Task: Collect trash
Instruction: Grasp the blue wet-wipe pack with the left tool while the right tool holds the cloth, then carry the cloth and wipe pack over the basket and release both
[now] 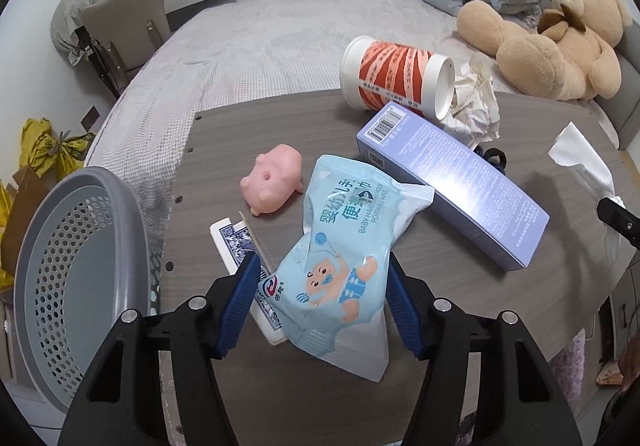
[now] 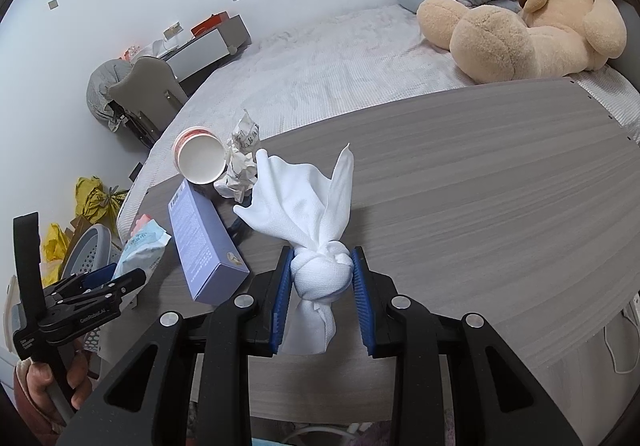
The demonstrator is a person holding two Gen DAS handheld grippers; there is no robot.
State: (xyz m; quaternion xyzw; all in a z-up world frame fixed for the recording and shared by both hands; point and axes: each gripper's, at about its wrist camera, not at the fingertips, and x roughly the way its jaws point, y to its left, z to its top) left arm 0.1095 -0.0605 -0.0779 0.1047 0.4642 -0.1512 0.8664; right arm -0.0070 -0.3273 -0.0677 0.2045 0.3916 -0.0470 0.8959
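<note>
Trash mostly uncollected: we're pinching wipes pack (image 1: 340,258) in left gripper (image 1: 320,302), knotted tissue (image 2: 322,274) in right gripper (image 2: 322,294); basket (image 1: 80,278) waiting at nine o'clock.

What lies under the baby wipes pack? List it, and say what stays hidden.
Under the baby wipes pack a blue-backed card box sticks out at the left, on the table. The rest of the box is covered; whether anything else lies beneath cannot be seen.

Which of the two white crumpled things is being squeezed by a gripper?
The knotted white cloth, pinched at its knot by the right gripper. The crumpled paper lies free beside the tipped cup.
</note>
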